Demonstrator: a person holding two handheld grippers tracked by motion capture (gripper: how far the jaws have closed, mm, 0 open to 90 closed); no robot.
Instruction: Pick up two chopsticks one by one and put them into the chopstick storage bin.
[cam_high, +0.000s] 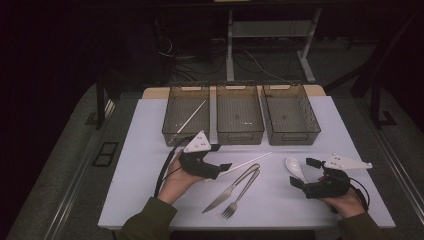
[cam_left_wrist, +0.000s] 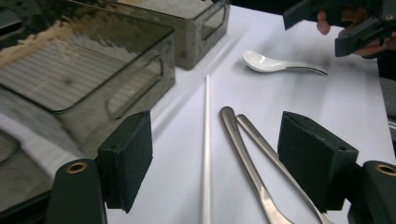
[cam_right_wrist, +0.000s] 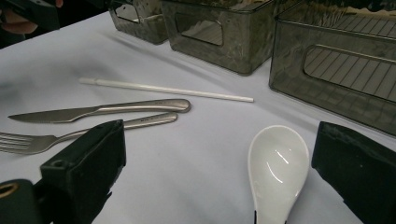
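A white chopstick (cam_high: 247, 162) lies slantwise on the white table, just past my left gripper (cam_high: 221, 157). In the left gripper view the chopstick (cam_left_wrist: 206, 154) runs up between the open jaws of the left gripper (cam_left_wrist: 215, 158), untouched. Beside it lie a steel knife (cam_high: 230, 189) and a fork (cam_high: 242, 192), handles together. A white ceramic spoon (cam_high: 296, 169) rests at the right. My right gripper (cam_high: 304, 172) stands open around it; the spoon's bowl (cam_right_wrist: 278, 165) lies between the jaws of the right gripper (cam_right_wrist: 219, 172), pads clear of it.
Three dark see-through bins stand in a row at the back: left (cam_high: 186, 131), middle (cam_high: 240, 134), right (cam_high: 292, 136). Another white chopstick (cam_high: 192, 117) lies in the left bin. The table's front edge (cam_high: 250, 225) is near the forearms.
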